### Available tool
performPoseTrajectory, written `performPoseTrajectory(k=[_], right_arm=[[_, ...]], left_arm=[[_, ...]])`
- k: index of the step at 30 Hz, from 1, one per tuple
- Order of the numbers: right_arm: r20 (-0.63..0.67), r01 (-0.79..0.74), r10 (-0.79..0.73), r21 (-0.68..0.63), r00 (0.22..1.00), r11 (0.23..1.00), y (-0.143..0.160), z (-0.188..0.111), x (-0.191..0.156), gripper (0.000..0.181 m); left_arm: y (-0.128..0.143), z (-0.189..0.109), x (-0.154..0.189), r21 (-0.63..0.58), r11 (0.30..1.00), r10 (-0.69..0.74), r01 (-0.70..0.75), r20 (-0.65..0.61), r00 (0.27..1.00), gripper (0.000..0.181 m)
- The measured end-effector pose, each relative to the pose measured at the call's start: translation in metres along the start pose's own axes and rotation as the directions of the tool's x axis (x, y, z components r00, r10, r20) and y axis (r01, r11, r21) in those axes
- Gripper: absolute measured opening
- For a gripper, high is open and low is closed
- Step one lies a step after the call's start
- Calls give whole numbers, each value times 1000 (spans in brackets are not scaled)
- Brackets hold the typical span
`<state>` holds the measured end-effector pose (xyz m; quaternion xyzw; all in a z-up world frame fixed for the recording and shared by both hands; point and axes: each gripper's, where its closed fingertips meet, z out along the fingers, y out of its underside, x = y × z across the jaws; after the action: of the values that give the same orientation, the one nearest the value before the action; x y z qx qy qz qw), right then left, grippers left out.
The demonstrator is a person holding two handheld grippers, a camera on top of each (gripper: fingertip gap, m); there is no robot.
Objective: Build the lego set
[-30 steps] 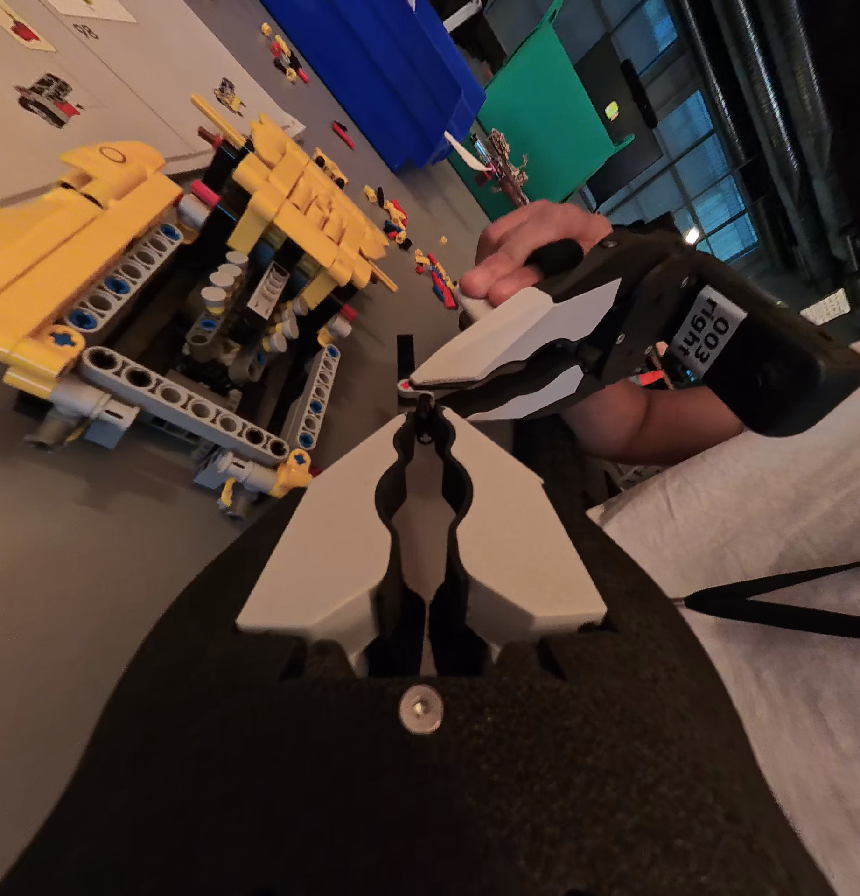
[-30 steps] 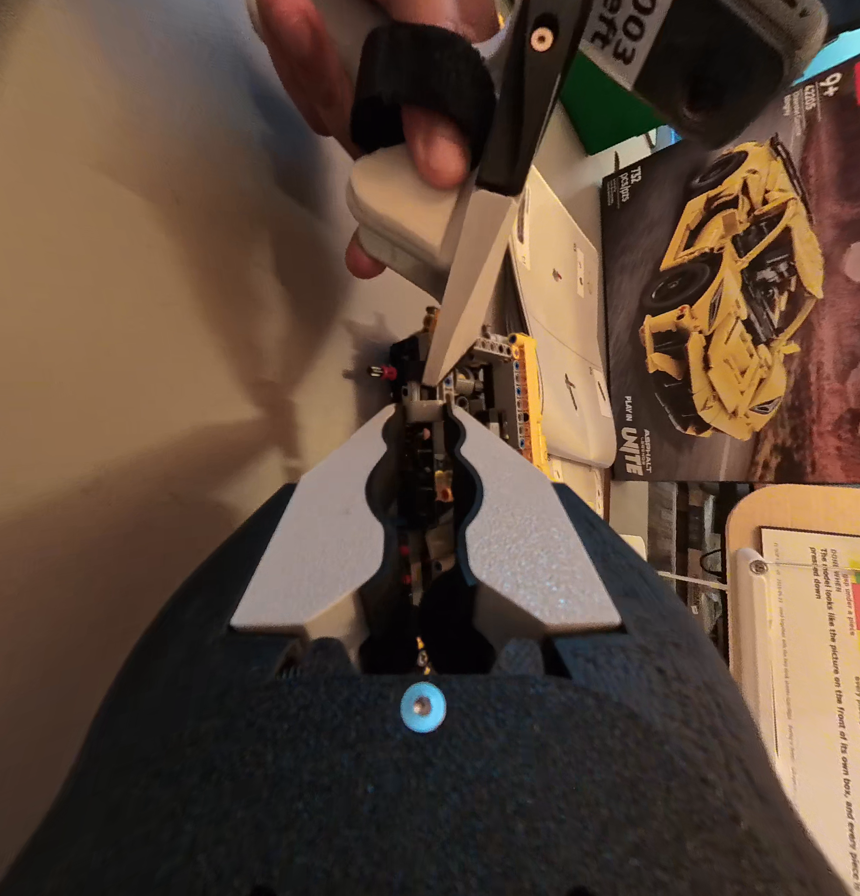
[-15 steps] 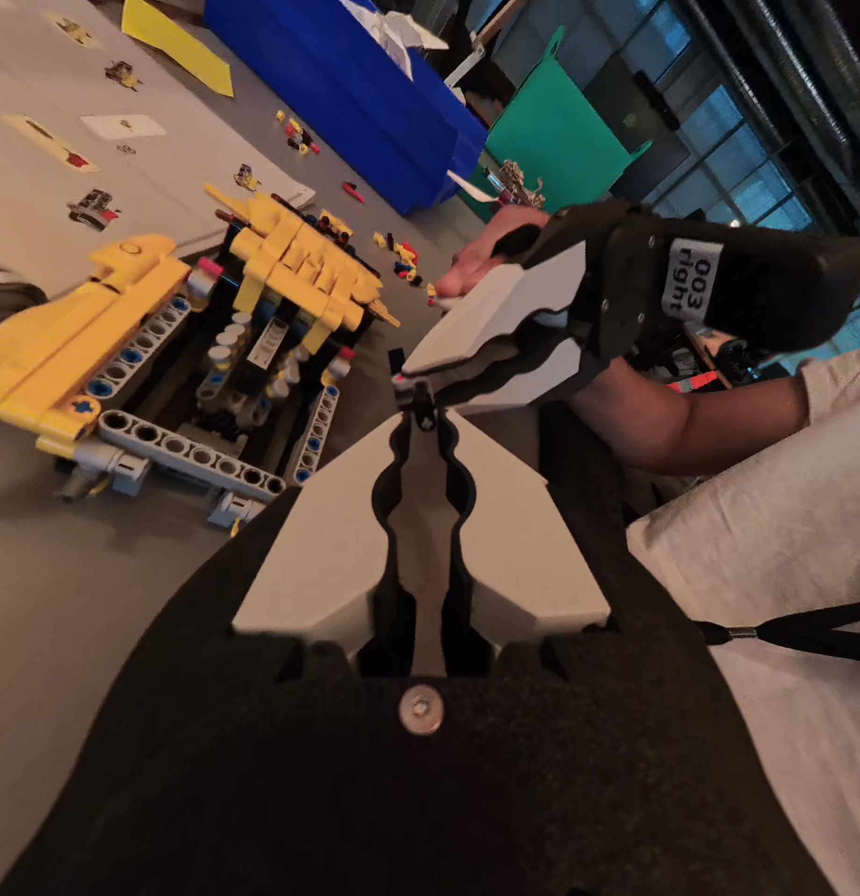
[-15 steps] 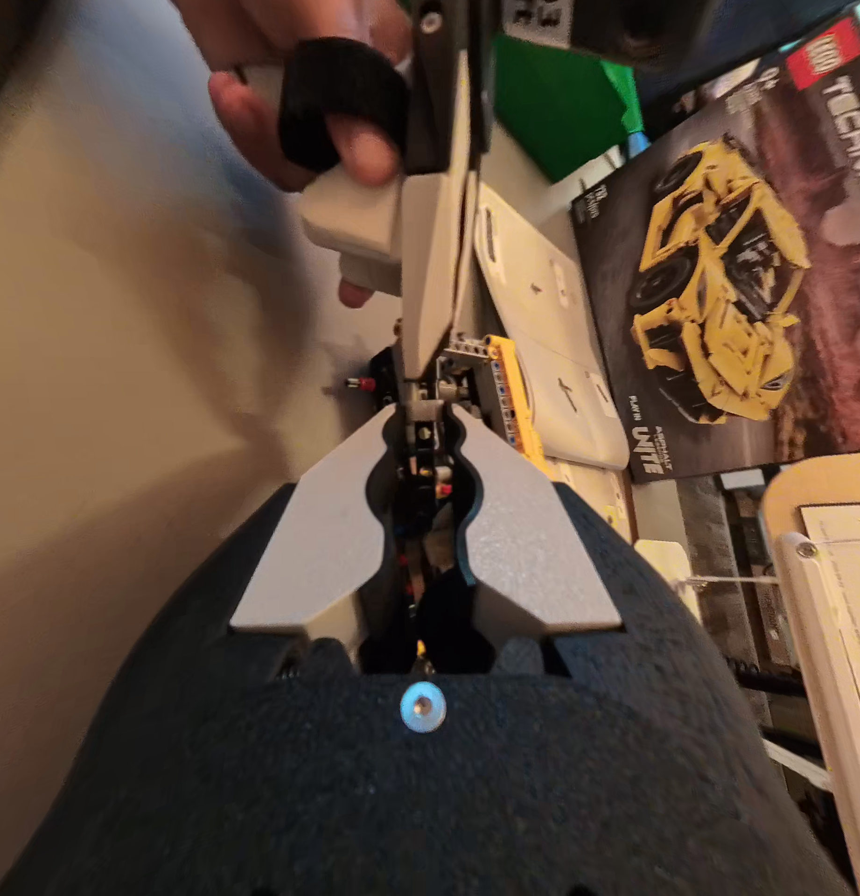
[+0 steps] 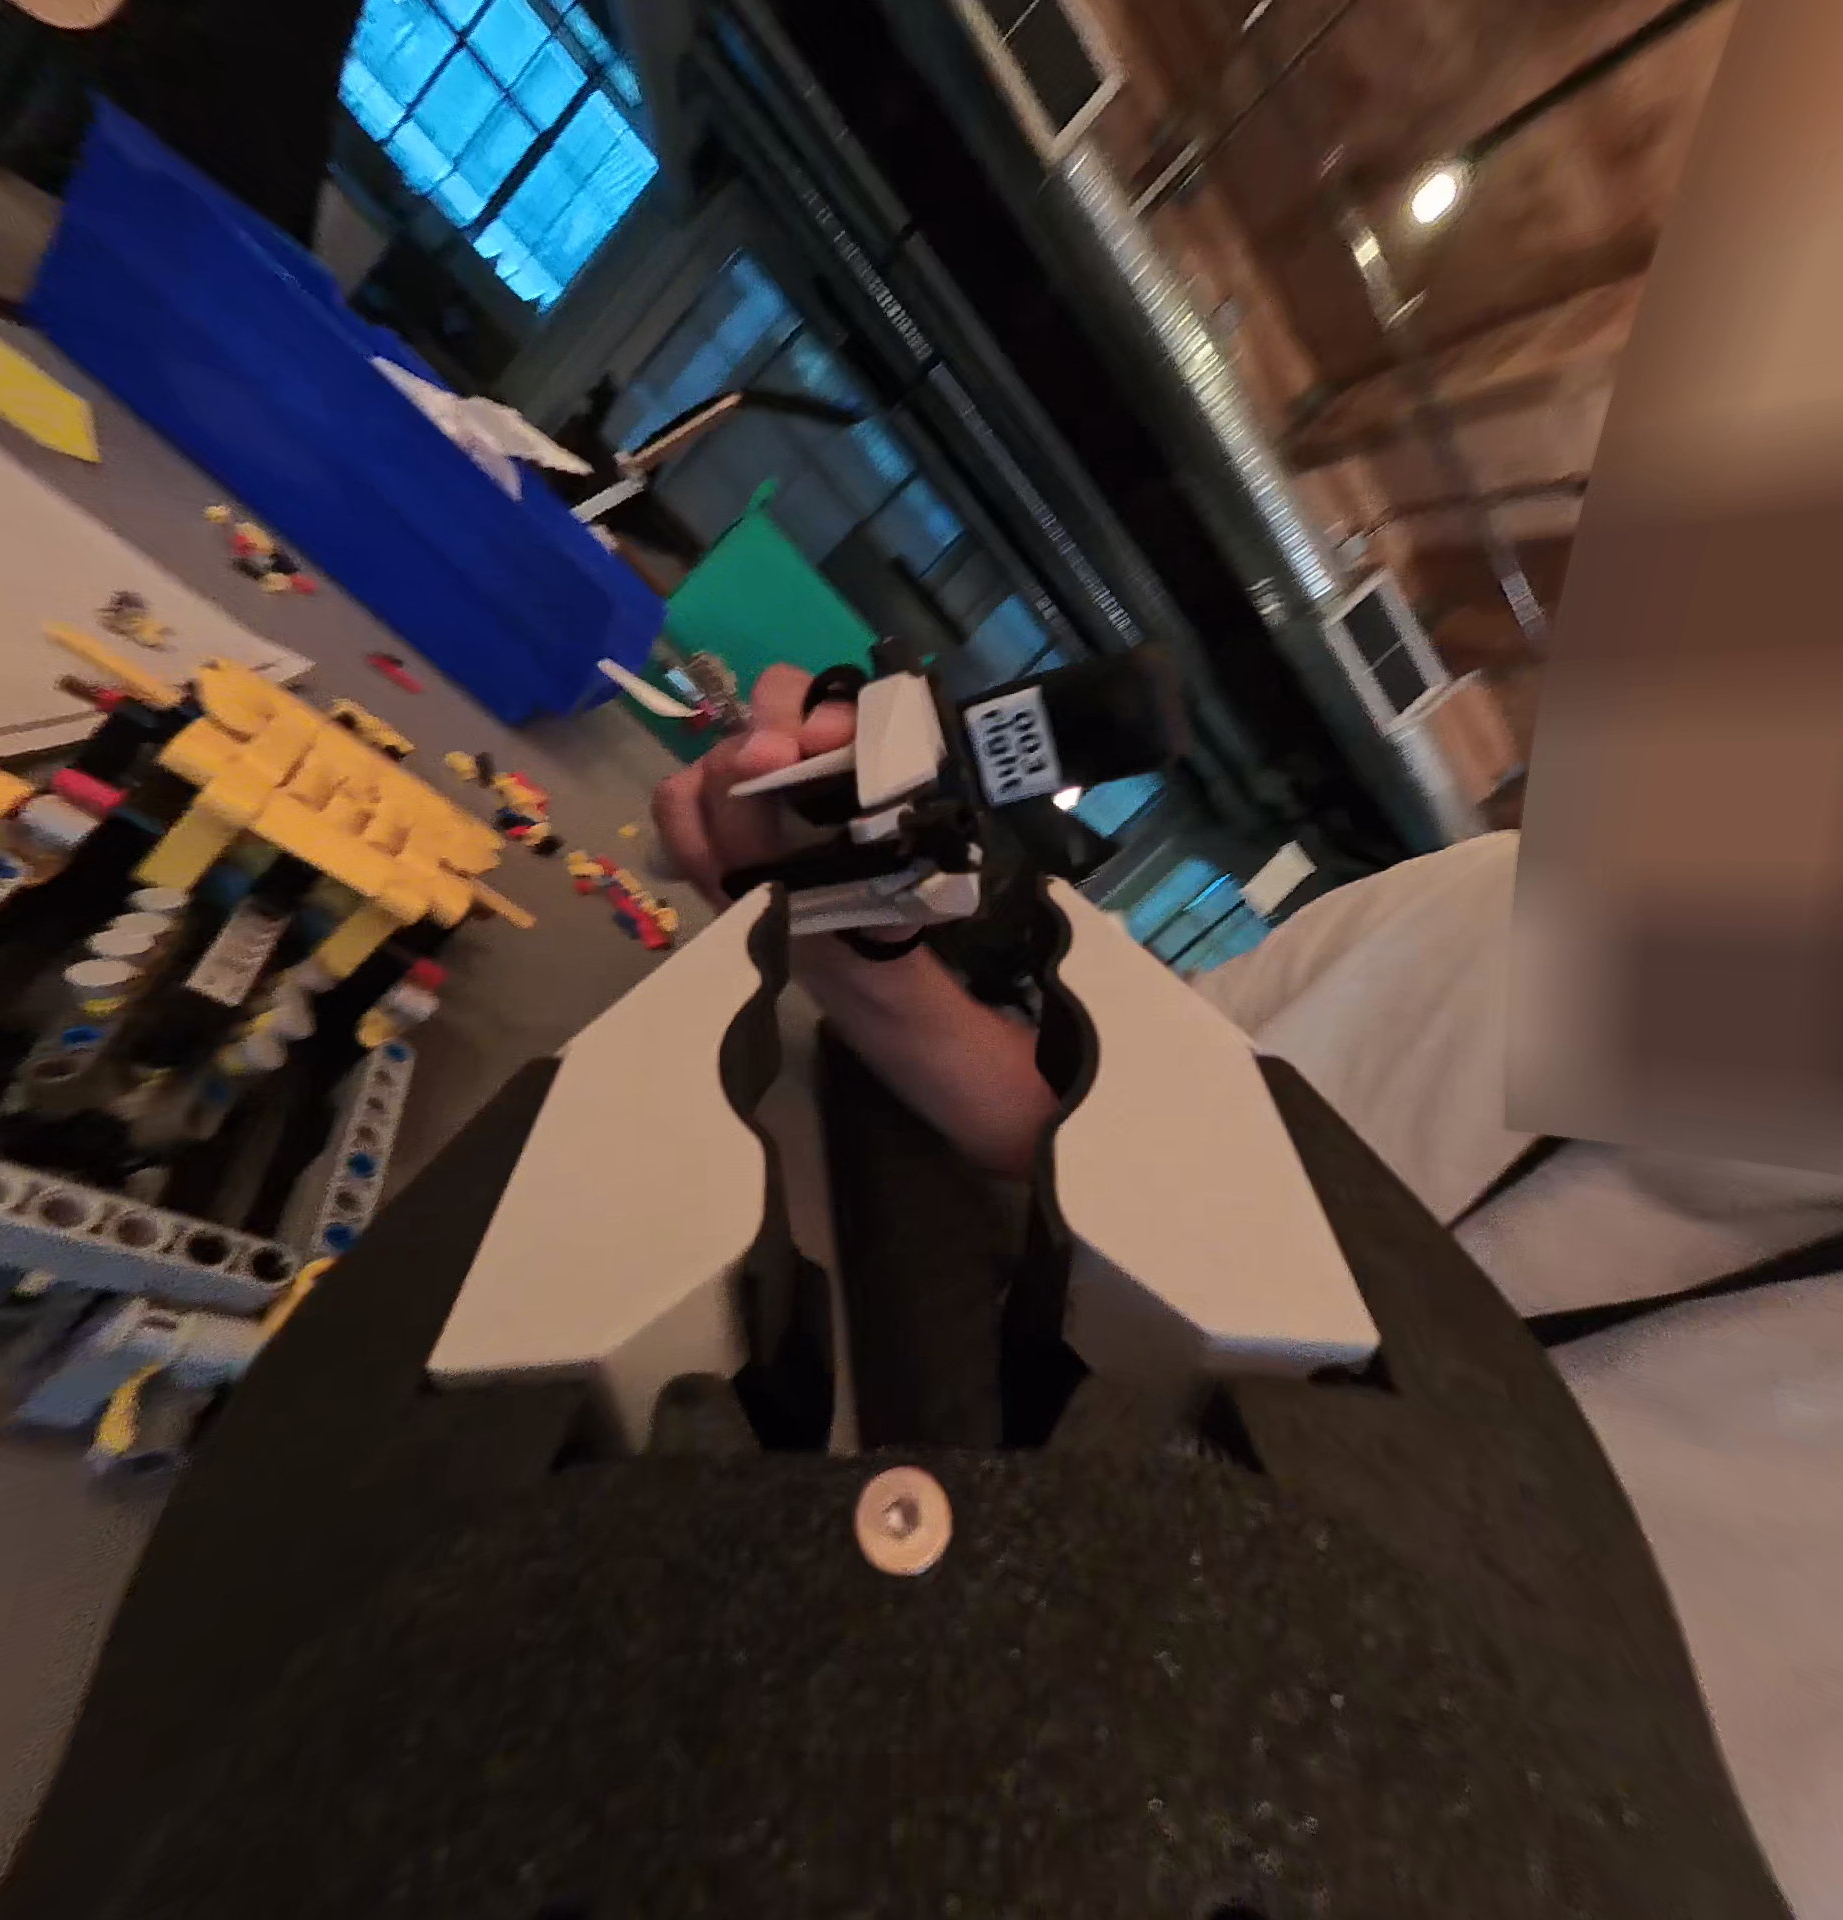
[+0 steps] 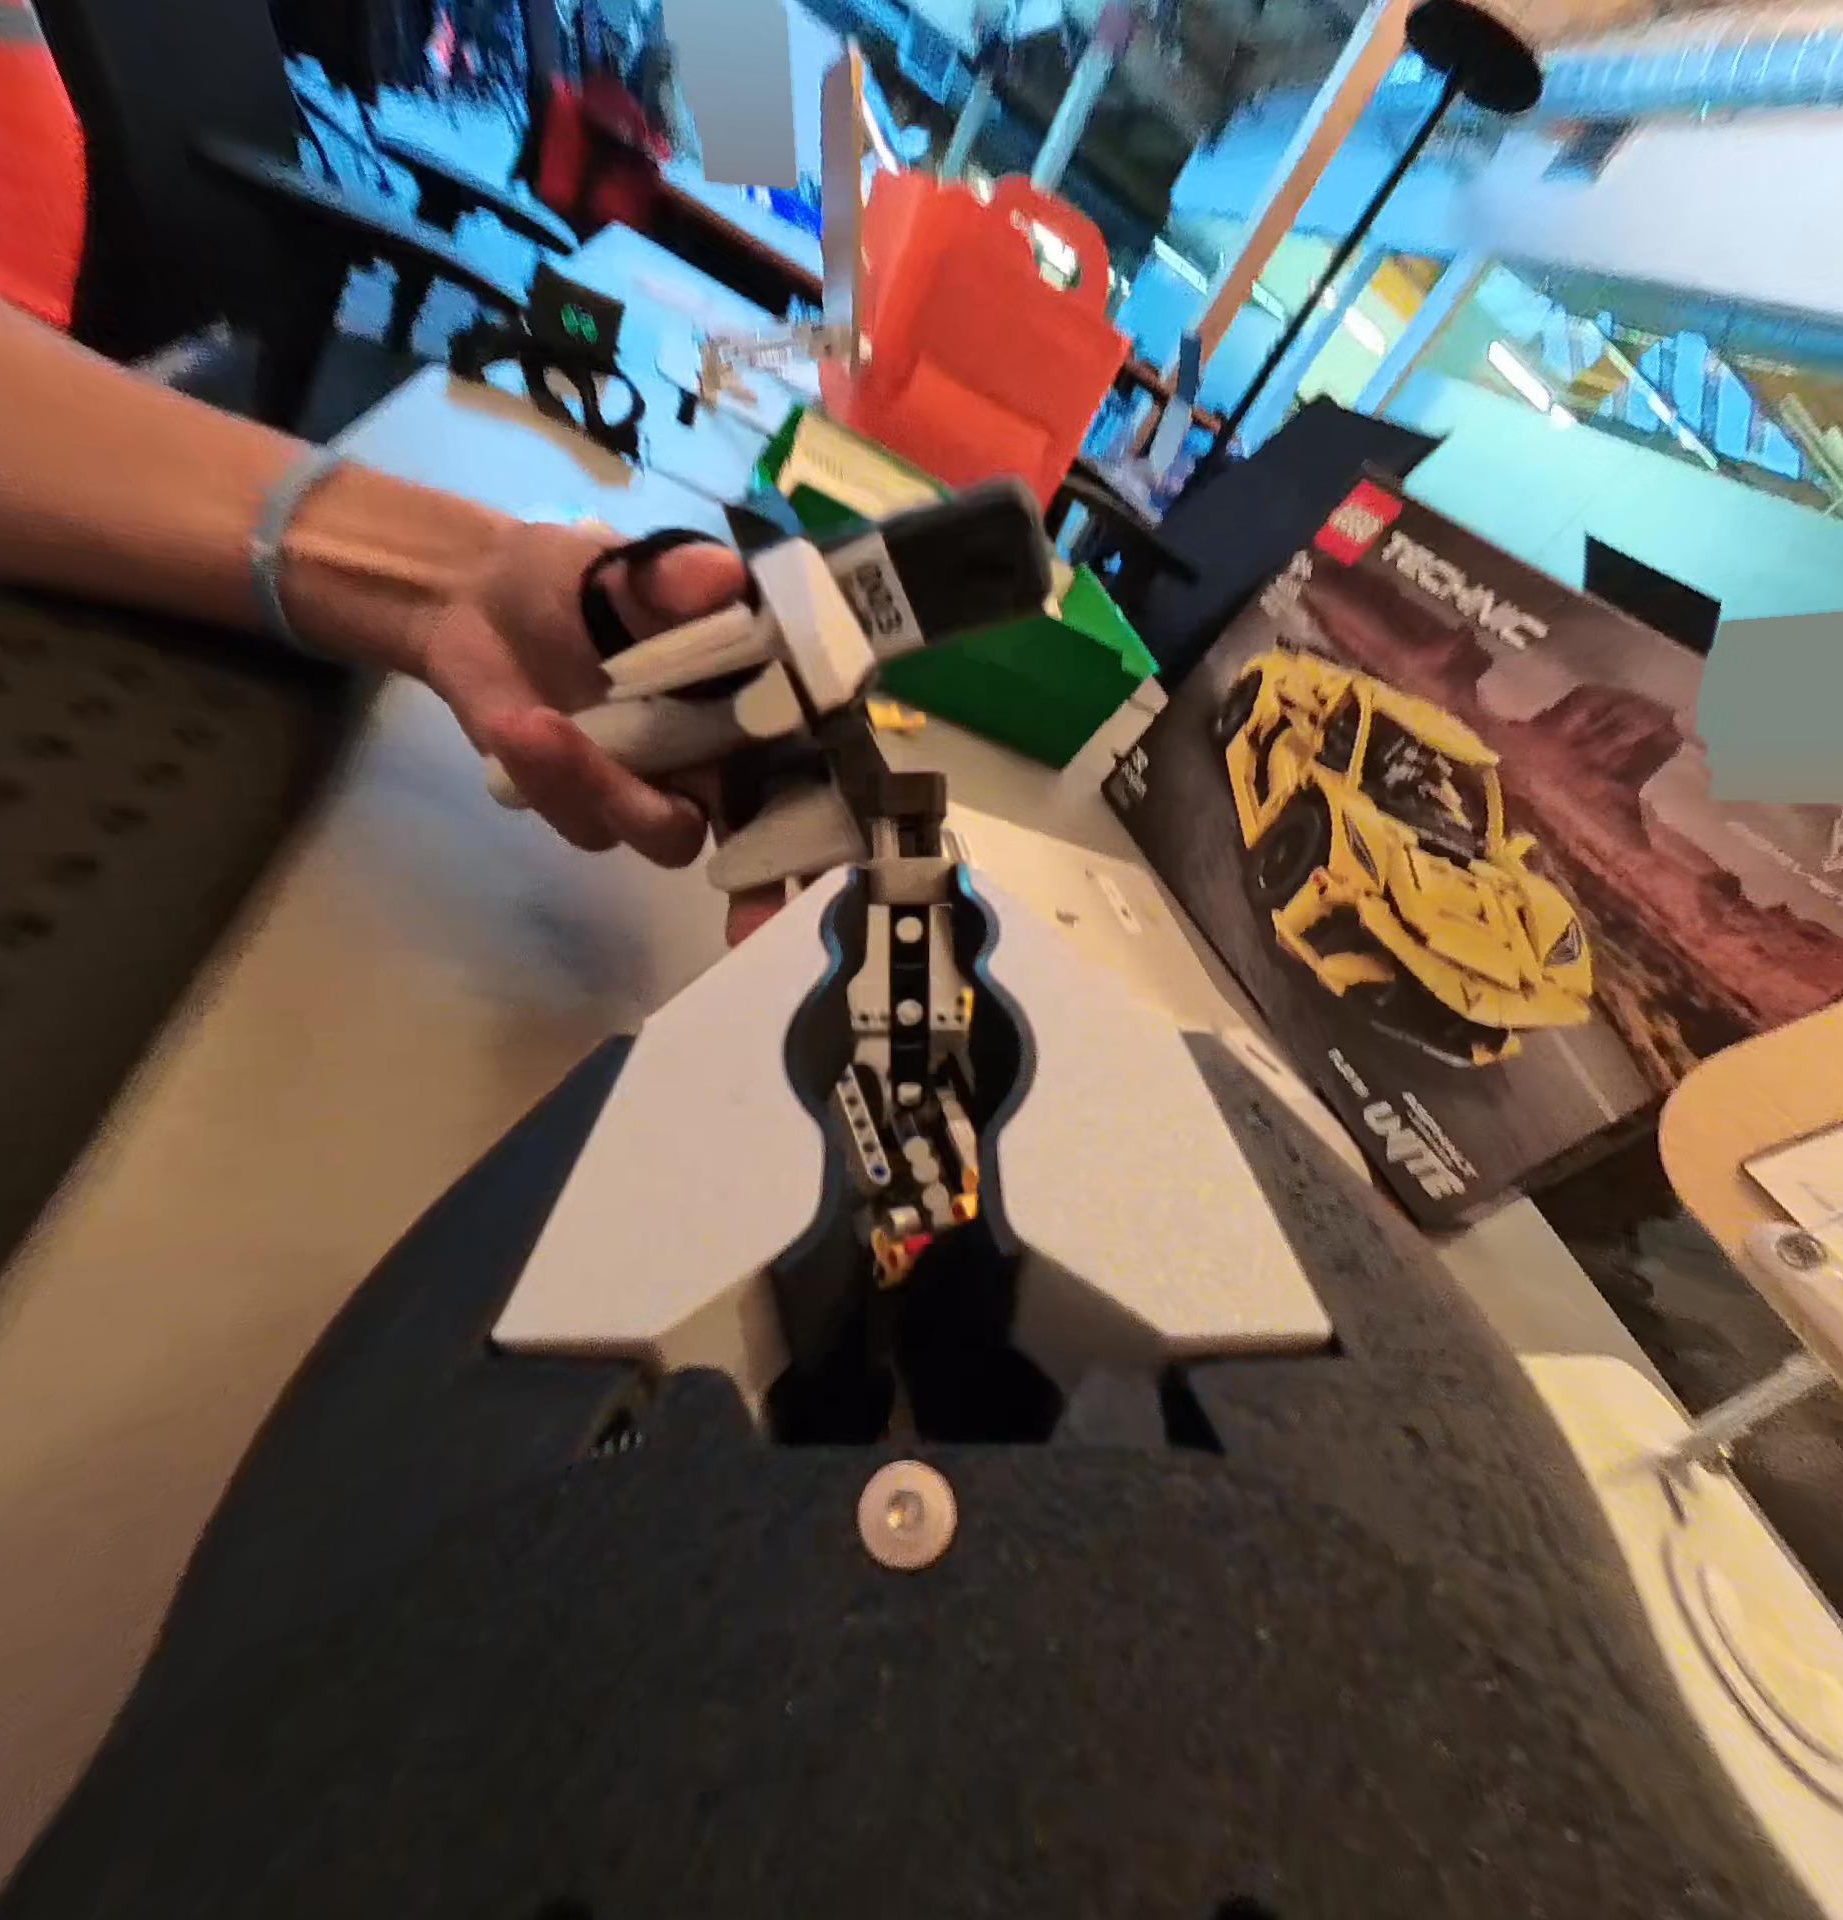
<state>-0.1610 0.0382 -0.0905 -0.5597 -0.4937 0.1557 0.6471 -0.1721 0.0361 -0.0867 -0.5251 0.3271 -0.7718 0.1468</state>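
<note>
My left gripper (image 5: 912, 904) is open and empty, its fingers spread wide. Past it in the left wrist view is the right gripper (image 5: 782, 842) in a person's hand. My right gripper (image 6: 904, 883) is shut on a small grey and black Lego piece (image 6: 908, 831) that sticks out past its fingertips. The left gripper (image 6: 792, 790) shows just behind that piece in the right wrist view, apart from it. The yellow and black car build (image 5: 314, 800) lies on the grey table (image 5: 543, 987) to the left. Part of it shows through the gap between my right fingers (image 6: 901, 1122).
Loose small pieces (image 5: 616, 883) lie beyond the build. A blue bin (image 5: 325, 447) and instruction sheets (image 5: 23, 582) are at the back left. The set's box (image 6: 1416, 831), a green box (image 6: 1010, 675) and a red bag (image 6: 969, 332) are on the right side. Both grippers' tips are close together, under 4 cm apart.
My left gripper has opened, let go of the piece at the right gripper's tips and drawn back. The right gripper has kept the piece. Both views have swung upward.
</note>
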Motion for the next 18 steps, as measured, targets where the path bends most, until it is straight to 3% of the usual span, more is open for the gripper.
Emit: performPoseTrajectory(k=[3, 8, 12, 18], right_arm=[[28, -77, 74, 149, 997, 986, -24, -4, -2, 14], [188, -458, 418, 315, 889, 831, -41, -7, 8, 14], [263, -587, 525, 315, 809, 746, -41, -4, 10, 15], [281, -638, 574, 297, 770, 711, -36, 1, 11, 14]], left_arm=[[-6, -1, 15, 35, 999, -12, 16, -88, 996, 52], [9, 14, 11, -84, 946, 319, -313, 78, 944, 52], [7, 18, -2, -160, 845, 535, -511, 236, 811, 48], [3, 19, 11, -112, 824, 567, -556, 204, 798, 13]])
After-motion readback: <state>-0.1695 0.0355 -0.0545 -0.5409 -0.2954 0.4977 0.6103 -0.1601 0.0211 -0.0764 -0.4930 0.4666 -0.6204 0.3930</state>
